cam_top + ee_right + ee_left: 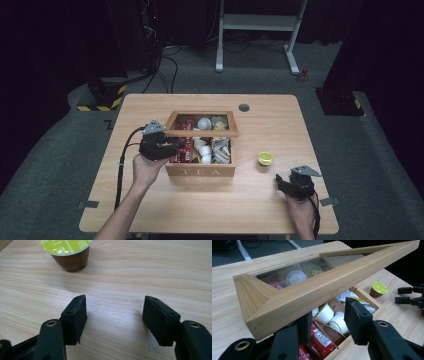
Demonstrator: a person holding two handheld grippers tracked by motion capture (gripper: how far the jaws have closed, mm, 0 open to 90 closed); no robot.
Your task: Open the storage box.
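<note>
Clutter filled the wooden tea box [200, 171] at the middle of your table [150, 210]: red sachets [319, 336] in the compartment nearest your left side, white creamer cups [329, 316] in the middle one, crumpled pale packets [352, 296] on the far side. A lone capsule with a lime-green foil top [265, 158] stood on the bare wood just to the right of the box, well clear of it. Beyond the table a white desk frame [260, 30] stood on the grey floor.

Your left gripper [176, 145] was at the left edge of the box, under the glass-paned lid [312, 292], which sat tilted part-way up over the compartments. In the left gripper view the lid's front rail crossed above both jaws; they stood moderately apart, and whether they touched the frame was hard to tell.

Your right gripper [115, 317] rested low near the table's right front corner, jaws spread wide with nothing between them, the capsule ahead of them and apart.

Glare on the lid's pane blurred what lay beneath it, and the capsule's top was cut off in the right gripper view
</note>
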